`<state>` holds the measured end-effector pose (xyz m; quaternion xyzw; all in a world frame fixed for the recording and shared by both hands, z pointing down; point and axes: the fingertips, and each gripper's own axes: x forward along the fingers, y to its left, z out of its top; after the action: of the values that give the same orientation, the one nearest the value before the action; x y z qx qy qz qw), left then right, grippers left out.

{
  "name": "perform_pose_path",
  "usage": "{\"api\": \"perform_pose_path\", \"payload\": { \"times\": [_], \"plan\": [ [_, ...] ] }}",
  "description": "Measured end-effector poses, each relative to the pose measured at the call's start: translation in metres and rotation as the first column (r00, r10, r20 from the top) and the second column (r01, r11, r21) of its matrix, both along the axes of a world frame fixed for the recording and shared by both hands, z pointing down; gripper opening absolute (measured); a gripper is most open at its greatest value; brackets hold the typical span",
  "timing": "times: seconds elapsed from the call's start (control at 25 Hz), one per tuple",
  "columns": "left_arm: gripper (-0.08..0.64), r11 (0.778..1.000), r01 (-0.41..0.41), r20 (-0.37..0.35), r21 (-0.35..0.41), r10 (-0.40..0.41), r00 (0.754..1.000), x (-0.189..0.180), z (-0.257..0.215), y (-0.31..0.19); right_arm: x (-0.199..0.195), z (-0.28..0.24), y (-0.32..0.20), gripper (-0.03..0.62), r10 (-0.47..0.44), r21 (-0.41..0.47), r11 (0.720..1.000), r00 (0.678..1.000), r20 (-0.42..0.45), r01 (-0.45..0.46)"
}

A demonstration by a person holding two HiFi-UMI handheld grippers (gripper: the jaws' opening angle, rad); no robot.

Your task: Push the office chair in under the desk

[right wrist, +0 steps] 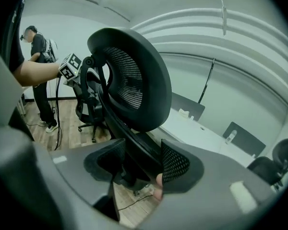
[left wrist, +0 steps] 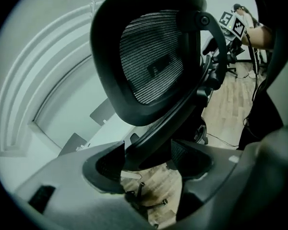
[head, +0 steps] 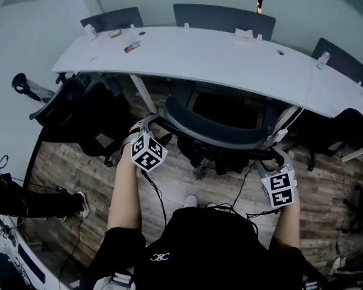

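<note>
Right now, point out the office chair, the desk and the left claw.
office chair [head: 218, 133], head view, top rim of its backrest.
desk [head: 230, 65], head view, bare white top.
left claw [left wrist: 146, 158], left gripper view, midway between its fingertips, astride the chair's frame.

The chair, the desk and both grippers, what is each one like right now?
Desk: a few small things on top.
Office chair: upright, pushed in, backrest close to the desk's edge.
Left gripper: open, chair's back bar between its jaws.
Right gripper: open, chair's back frame between its jaws.
</note>
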<state>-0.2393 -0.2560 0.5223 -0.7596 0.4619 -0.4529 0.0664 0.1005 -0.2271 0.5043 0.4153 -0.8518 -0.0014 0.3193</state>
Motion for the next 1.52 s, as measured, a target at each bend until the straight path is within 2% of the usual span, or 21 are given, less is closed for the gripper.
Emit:
{"api": "perform_pose_path", "payload": {
  "times": [0.24, 0.44, 0.92, 1.52],
  "plan": [
    [0.279, 0.999, -0.028, 0.013, 0.016, 0.027, 1.0, -0.01, 0.003, -0.012, 0.003, 0.001, -0.006, 0.262, 0.048, -0.038, 0.998, 0.998, 0.047, -0.046],
    [0.258, 0.999, -0.039, 0.019, -0.006, 0.039, 0.999, -0.012, 0.003, -0.014, 0.002, 0.003, -0.01, 0.265, 0.07, -0.043, 0.997, 0.996, 0.059, -0.068],
    [0.246, 0.999, -0.029, -0.008, 0.031, 0.03, 1.0, -0.002, 0.001, -0.033, 0.015, 0.001, -0.038, 0.262, 0.135, -0.011, 0.991, 0.99, 0.03, -0.134],
    [0.247, 1.0, -0.017, -0.022, 0.025, 0.018, 1.0, 0.0, 0.001, -0.082, 0.016, 0.0, -0.087, 0.261, 0.117, -0.024, 0.993, 0.993, 0.016, -0.116]
  ]
}}
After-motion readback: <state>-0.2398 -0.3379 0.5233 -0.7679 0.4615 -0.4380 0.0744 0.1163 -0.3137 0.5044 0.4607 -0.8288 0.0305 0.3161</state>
